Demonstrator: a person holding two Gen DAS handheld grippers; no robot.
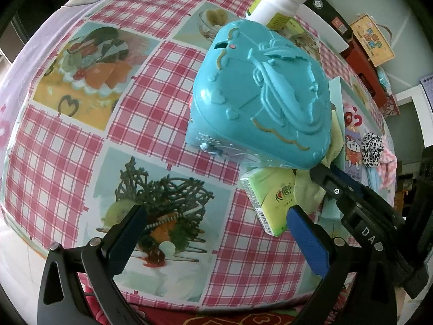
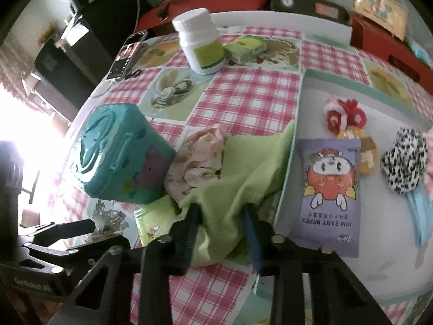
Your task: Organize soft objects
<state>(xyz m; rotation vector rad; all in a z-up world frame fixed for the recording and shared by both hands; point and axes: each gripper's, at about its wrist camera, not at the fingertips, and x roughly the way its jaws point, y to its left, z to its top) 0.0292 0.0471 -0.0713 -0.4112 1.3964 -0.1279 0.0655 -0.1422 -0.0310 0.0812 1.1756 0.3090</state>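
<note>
My right gripper (image 2: pixel 220 211) is shut on a light green cloth (image 2: pixel 243 168), which lies bunched at the left edge of a white mat (image 2: pixel 338 94). A pink patterned cloth (image 2: pixel 197 159) lies crumpled beside it, against a teal plastic box (image 2: pixel 119 151). On the mat lie a purple baby wipes pack (image 2: pixel 330 189), a red and pink scrunchie (image 2: pixel 343 115), a black and white spotted scrunchie (image 2: pixel 406 159) and a blue face mask (image 2: pixel 422 211). My left gripper (image 1: pixel 213 216) is open and empty above the tablecloth, left of a green tissue pack (image 1: pixel 270 197). The green cloth (image 1: pixel 308 187) and the right gripper's fingers (image 1: pixel 333 184) show there too.
A white pill bottle (image 2: pixel 201 42) and a green box (image 2: pixel 245 47) stand at the back of the checked table (image 2: pixel 243 100). A phone (image 2: pixel 127 55) lies at the far left. Red boxes and a wooden box (image 2: pixel 379 9) sit behind the table.
</note>
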